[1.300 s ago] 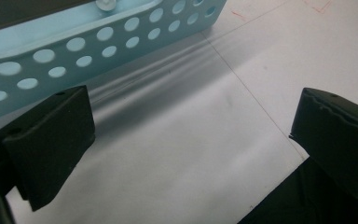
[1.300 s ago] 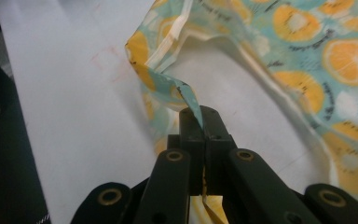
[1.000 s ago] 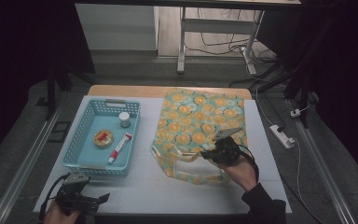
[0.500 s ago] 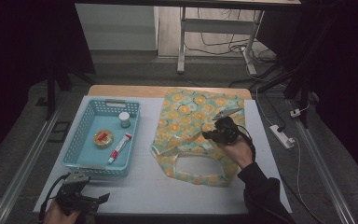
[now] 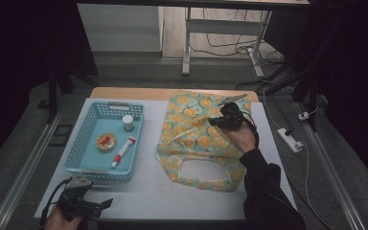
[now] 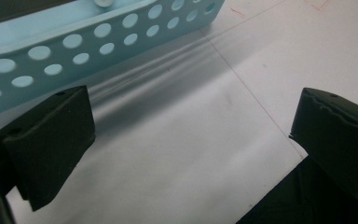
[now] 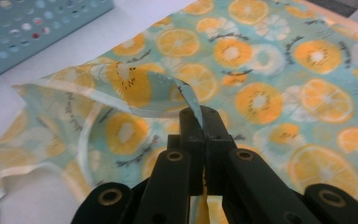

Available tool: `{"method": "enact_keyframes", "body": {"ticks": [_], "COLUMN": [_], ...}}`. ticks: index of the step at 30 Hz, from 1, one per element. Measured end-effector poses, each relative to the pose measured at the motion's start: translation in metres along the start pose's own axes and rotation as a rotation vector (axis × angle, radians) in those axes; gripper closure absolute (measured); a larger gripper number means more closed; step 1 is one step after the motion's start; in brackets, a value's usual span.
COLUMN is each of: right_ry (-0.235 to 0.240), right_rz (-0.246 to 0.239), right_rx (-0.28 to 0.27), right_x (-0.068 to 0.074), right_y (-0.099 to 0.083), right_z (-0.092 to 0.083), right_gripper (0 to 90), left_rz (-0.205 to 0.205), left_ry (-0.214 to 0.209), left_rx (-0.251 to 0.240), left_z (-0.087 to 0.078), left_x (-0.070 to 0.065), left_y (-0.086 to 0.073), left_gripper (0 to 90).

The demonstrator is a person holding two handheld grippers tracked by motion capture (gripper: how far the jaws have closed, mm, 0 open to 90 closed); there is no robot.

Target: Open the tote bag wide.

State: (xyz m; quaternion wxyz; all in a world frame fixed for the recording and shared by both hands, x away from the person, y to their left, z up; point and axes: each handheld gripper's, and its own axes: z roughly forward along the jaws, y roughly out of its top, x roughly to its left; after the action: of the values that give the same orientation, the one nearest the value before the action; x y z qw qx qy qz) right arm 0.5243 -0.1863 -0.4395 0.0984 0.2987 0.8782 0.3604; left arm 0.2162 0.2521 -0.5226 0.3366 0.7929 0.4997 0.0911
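One fabric bag [image 5: 199, 139] lies lengthwise across the counter [image 5: 143, 191], handle pinched by the right gripper [image 7: 200, 122]; left gripper [image 6: 191, 135] gapes.

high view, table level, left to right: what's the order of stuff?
Left gripper at the near-left corner → blue basket → tin → red-capped tube → white-lidded jar → orange-print bag → right gripper, shut on the bag's handle strap → power strip on the floor.

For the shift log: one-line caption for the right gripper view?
Right gripper shut on the handle strip of the orange-print bag, lifting it off the table.
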Motion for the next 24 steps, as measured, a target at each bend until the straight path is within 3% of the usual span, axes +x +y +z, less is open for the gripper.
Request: {"method": "enact_keyframes", "body": {"ticks": [6,14,24], "right_ry": [-0.043,-0.08,-0.113], "right_rz": [-0.003,0.003,0.028], "right_rx": [0.01,0.013,0.074], "right_x": [-0.016,-0.032,-0.039], "right_y": [0.012,0.011,-0.015], "right_z": [0.012,0.031,0.072], "right_gripper": [89.6,89.6,88.9], "left_rz": [0.0,-0.001,0.001], "left_ry": [-0.001,-0.002,0.0], "left_rx": [0.001,0.004,0.007], "left_z": [0.0,0.0,0.001], "left_x": [0.0,0.0,0.0], "left_y": [0.0,0.0,0.0], "left_gripper": [0.0,0.0,0.0]}}
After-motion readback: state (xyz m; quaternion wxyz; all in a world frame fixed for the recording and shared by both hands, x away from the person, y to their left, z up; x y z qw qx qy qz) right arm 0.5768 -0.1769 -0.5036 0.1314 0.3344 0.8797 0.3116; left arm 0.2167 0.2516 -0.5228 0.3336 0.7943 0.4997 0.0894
